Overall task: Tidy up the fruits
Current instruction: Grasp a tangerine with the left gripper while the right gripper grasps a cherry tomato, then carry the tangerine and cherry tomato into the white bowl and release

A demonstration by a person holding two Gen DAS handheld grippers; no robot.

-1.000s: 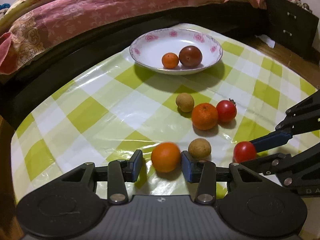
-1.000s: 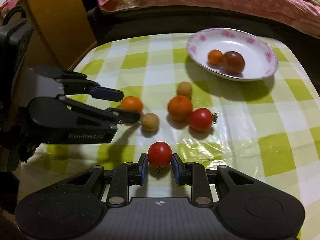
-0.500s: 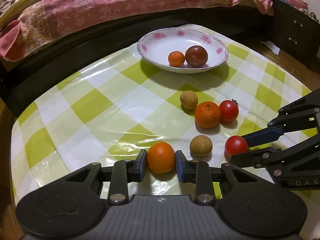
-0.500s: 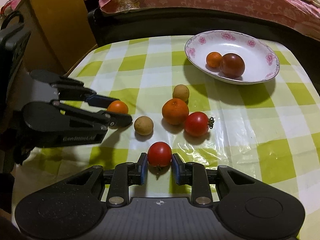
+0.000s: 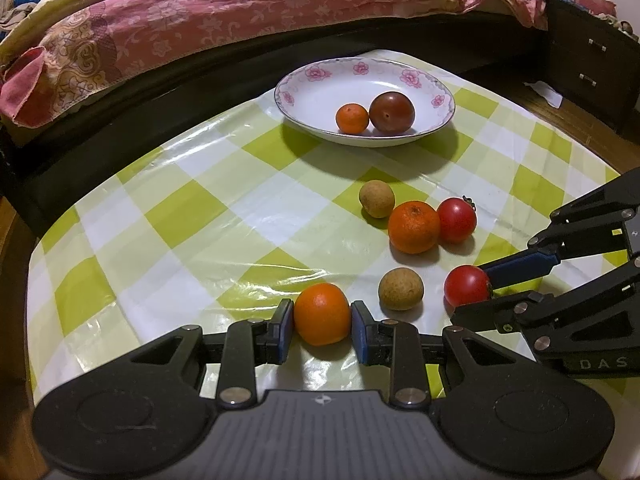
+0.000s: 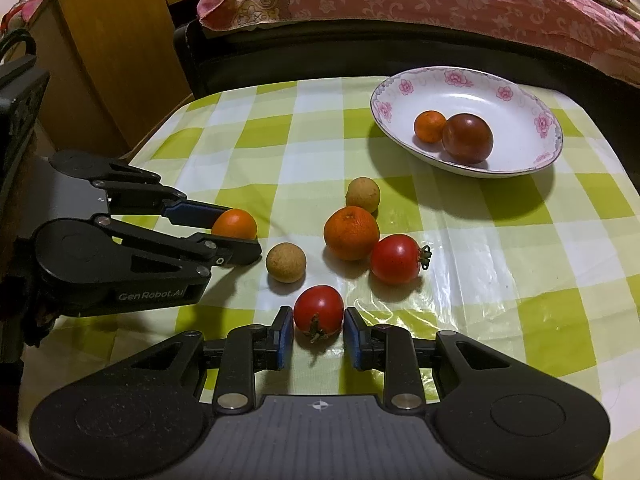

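My left gripper (image 5: 322, 322) is shut on a small orange (image 5: 322, 314) resting on the green-checked tablecloth (image 5: 180, 220). My right gripper (image 6: 319, 330) is shut on a red tomato (image 6: 319, 311), also on the cloth. Each wrist view shows the other gripper from the side, holding its fruit. Between them lies a brown round fruit (image 5: 401, 290). Farther back sit a larger orange (image 5: 414, 227), a second tomato (image 5: 457, 220) and another brown fruit (image 5: 377, 199). The white flowered plate (image 5: 332, 84) at the far side holds a small orange (image 5: 352, 119) and a dark red fruit (image 5: 391, 113).
A bed with a pink cover (image 5: 240, 12) and its dark frame run along the table's far edge. A wooden cabinet (image 6: 104, 60) stands at the far left corner, and a dark drawer unit (image 5: 592, 64) at the far right. The cloth left of the fruits is bare.
The left jaws, which stood apart around the orange, have closed onto it. The right gripper has kept its hold on the tomato.
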